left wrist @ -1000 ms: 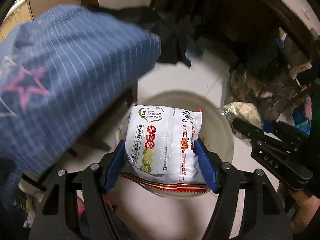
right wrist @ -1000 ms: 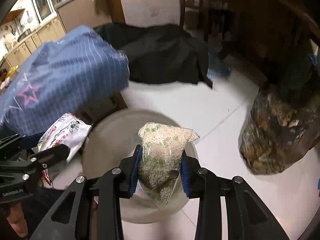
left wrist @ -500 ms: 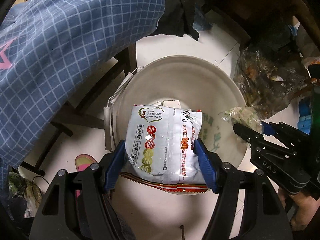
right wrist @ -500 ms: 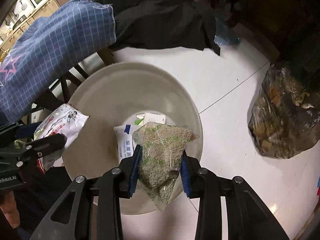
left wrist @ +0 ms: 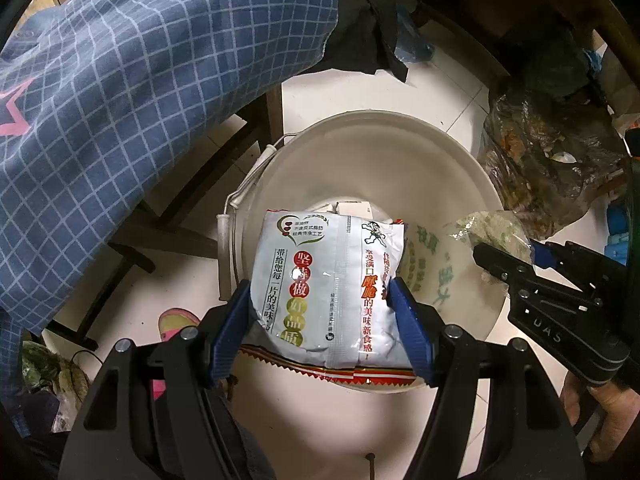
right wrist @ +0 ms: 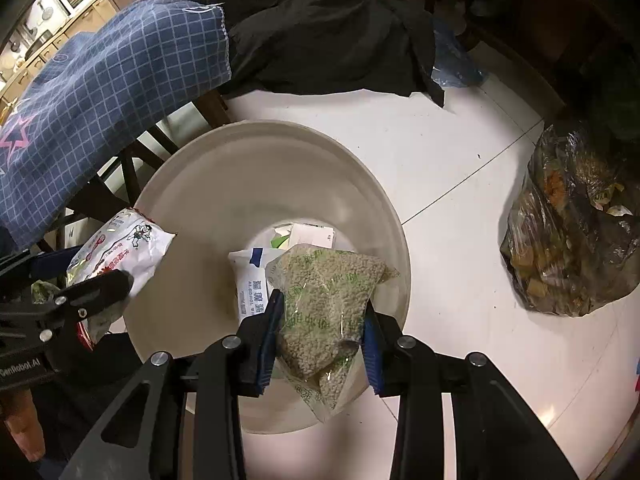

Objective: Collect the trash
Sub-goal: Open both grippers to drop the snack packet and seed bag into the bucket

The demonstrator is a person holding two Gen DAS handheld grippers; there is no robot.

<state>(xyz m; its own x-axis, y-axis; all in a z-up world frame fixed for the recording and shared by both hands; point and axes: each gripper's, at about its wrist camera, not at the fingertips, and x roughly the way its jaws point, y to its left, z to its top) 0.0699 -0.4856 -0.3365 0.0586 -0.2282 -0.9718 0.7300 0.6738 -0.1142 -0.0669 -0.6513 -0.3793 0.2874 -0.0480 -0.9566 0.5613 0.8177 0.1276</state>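
2 handheld grippers hang over a cream plastic bucket (right wrist: 224,168) standing on a white tiled floor (right wrist: 460,184), each clamped on a piece of trash. The left gripper (left wrist: 324,312) pinches a white snack packet (left wrist: 328,284) printed with red and green Chinese characters, its blue pads (left wrist: 408,328) pressing both sides of the packet, which is held above the bucket's near rim. The same packet appears at the left edge of the right wrist view (right wrist: 120,248), jutting over the bucket's rim.

The right gripper (right wrist: 322,332) is closed on a clear bag of pale pellets (right wrist: 328,292) with green print, the bag bulging out between its blue pads (right wrist: 270,332) and hanging over the bucket's opening on its near side. In the left wrist view, that bag (left wrist: 492,228) and the black frame of the right gripper (left wrist: 532,264) reach in from the right, above the bucket's rim (left wrist: 492,196).

At the bottom of the bucket lie a white wipes pack with blue lettering (right wrist: 252,280) and a small white carton (right wrist: 312,236). A wire bail handle (left wrist: 240,200) hangs down the bucket's outer wall.

A blue checked cloth with a pink star (right wrist: 100,88) is draped over a dark wooden chair (right wrist: 132,176) to the left of the bucket, with a black garment (right wrist: 332,36) behind it. A filled translucent refuse sack (right wrist: 568,232) sits on the floor well apart to the right. A pink and yellow shoe (left wrist: 174,318) shows beside the left gripper's frame.
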